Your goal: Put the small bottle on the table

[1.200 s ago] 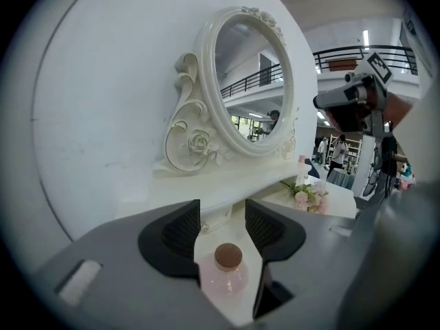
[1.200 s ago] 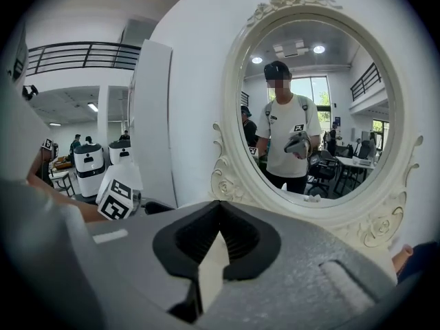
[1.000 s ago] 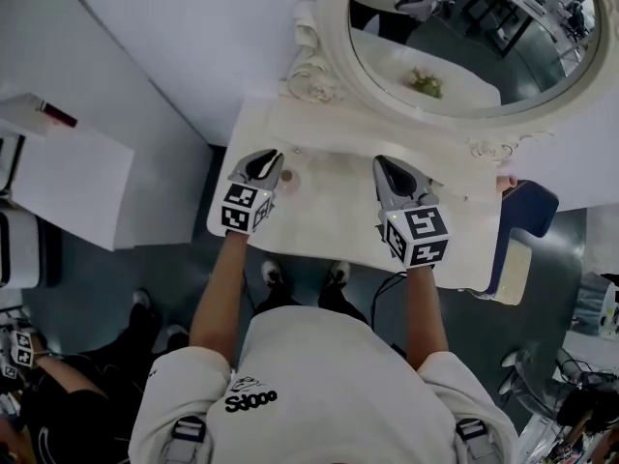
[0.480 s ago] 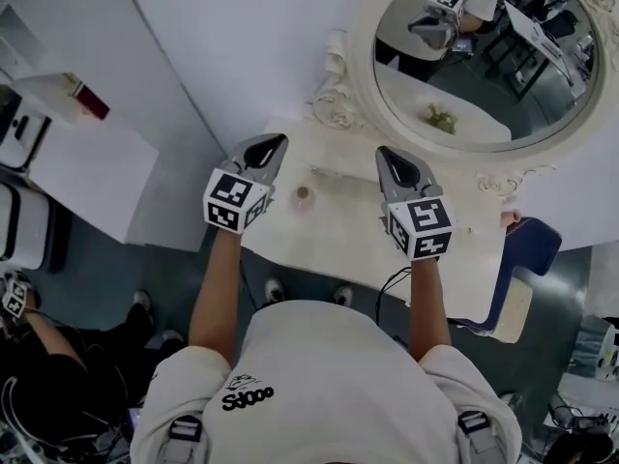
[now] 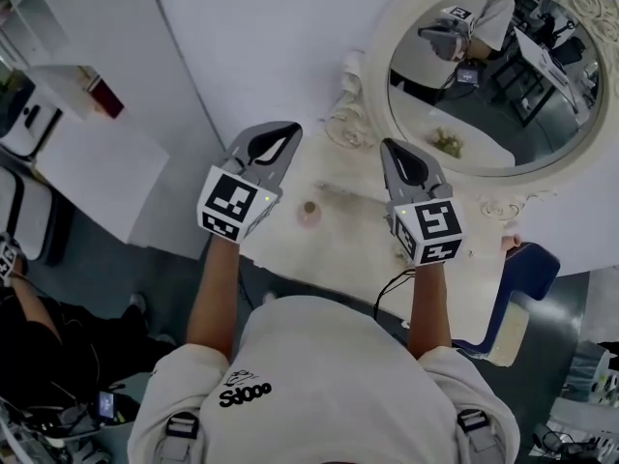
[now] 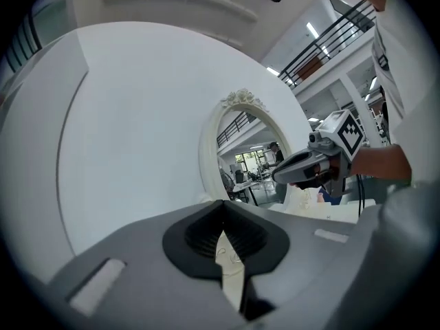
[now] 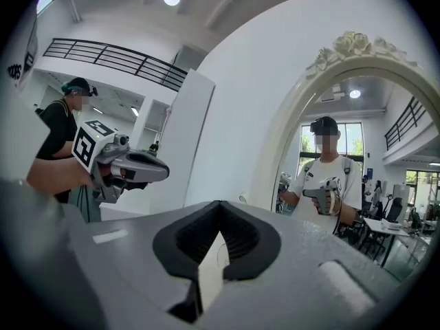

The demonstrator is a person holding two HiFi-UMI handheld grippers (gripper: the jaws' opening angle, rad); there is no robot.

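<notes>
The small pink bottle [image 5: 309,212] stands upright on the white dressing table [image 5: 363,249], between my two grippers and nearer the left one. My left gripper [image 5: 287,135] hovers above and left of it, apart from it, jaws shut with nothing between them. The right gripper [image 5: 394,153] is held to the bottle's right, also shut and empty. In the left gripper view the shut left gripper [image 6: 222,218] points at the wall and mirror, with the right gripper [image 6: 309,167] off to the side. The right gripper view shows its own shut gripper [image 7: 218,227] and the left gripper [image 7: 130,167].
A large oval mirror [image 5: 498,66] in an ornate white frame rises behind the table. A blue chair [image 5: 527,271] stands at the right, and a white cabinet [image 5: 82,167] at the left. A small pink item [image 5: 510,243] sits at the table's right end.
My left gripper has lifted up and away from the bottle, which stays standing on the table. My head view has shifted, so the table sits lower and further right.
</notes>
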